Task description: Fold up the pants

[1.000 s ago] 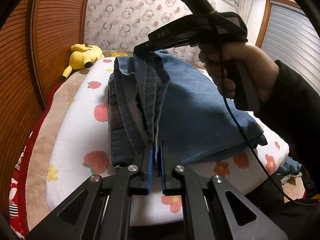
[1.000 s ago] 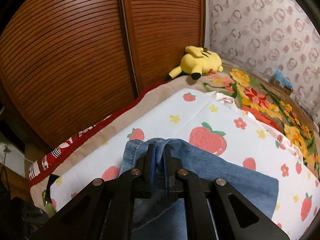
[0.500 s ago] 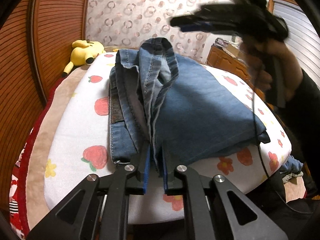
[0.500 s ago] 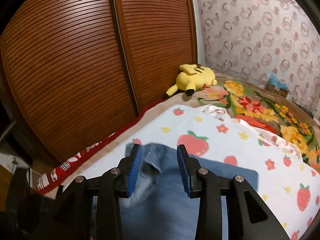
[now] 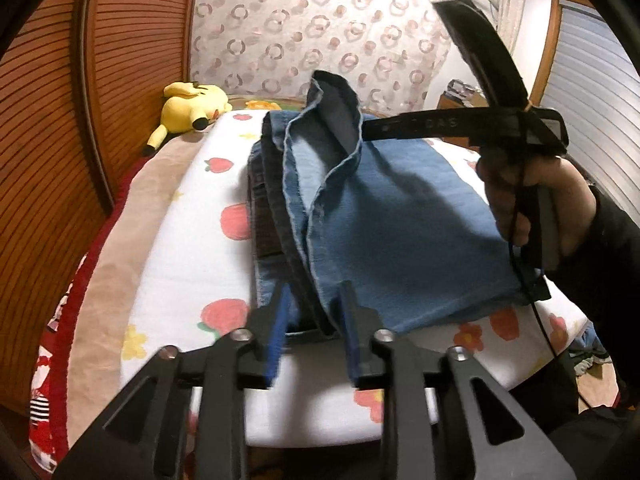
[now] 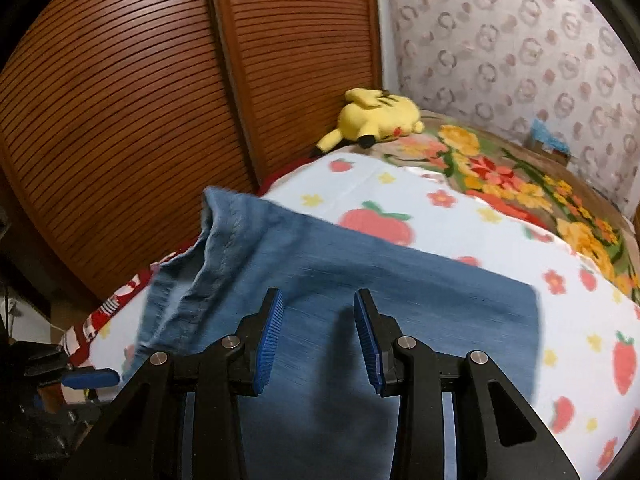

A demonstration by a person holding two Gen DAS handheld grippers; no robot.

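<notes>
Blue jeans [image 5: 400,220] lie folded on the strawberry-print bedcover [image 5: 180,240]. One hem [image 5: 336,108] still stands up at the far end. My left gripper [image 5: 315,300] is at the near edge and its jaws are opening. A denim fold passes loosely between its blue pads [image 5: 280,320]. In the right wrist view my right gripper [image 6: 317,300] hovers open over the flat denim [image 6: 400,300], with nothing between its pads. A hand [image 5: 520,196] holds that gripper beside the raised hem.
A yellow plush toy [image 5: 192,104] lies at the head of the bed. Slatted wooden doors [image 6: 160,80] run along the left side. A floral blanket [image 6: 520,184] covers the far right of the bed. Cloth lies on the floor [image 5: 588,344] at the right.
My right gripper let go of the hem, opened and moved over the jeans. My left gripper's jaws, shut on the fold until half a second ago, have parted.
</notes>
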